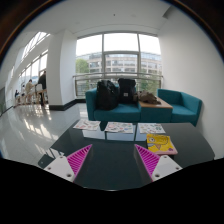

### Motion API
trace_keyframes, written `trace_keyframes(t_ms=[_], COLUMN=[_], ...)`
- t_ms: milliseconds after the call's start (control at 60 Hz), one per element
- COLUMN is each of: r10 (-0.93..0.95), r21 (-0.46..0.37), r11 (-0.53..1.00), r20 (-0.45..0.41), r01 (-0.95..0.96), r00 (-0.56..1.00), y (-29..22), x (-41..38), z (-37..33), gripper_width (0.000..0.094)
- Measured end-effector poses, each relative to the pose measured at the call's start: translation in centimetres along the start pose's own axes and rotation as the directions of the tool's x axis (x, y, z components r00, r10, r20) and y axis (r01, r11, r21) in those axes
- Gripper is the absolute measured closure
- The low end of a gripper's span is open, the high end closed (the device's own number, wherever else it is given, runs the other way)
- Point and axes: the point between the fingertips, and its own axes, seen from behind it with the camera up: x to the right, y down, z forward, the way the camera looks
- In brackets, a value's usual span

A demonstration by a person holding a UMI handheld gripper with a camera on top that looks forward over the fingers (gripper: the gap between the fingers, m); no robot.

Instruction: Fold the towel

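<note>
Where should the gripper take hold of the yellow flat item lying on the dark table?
Probably at its near edge. The yellow item lies flat on the table, just beyond the right finger, so it is best to come in low from the front. The gripper is open and holds nothing.

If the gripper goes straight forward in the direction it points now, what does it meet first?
The gripper, jaws open and holding nothing, points over the dark table. The first thing in line looks like the folded white towel in the middle of the row; depth is unclear, so it may pass above it toward the teal sofa.
</note>
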Motion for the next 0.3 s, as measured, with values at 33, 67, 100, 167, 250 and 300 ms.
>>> trace_keyframes(t_ms=[33,67,100,167,250,300], r10=[-0.003,-0.003,-0.003,-0.001,0.004,0.007], r21=[0.005,0.007,0.010,0.016,0.019,0.023], r11=[1.000,1.000,1.000,1.000,1.000,1.000], r20=[-0.005,-0.008,-0.012,-0.015,-0.015,-0.015], r01=[0.004,0.003,0.003,0.001,-0.004,-0.006], r00=[1.000,1.000,1.000,1.000,1.000,1.000], y=[0.0,-0.2,-0.2,-0.3,-0.3,-0.4], x=[0.1,0.1,0.2,0.2,0.3,0.4], z=[-0.1,-0.5,-0.6,-1.0,-1.3,-1.5], gripper_width=[0.0108,0.0107,0.0103,0.0101,0.0099,0.0101])
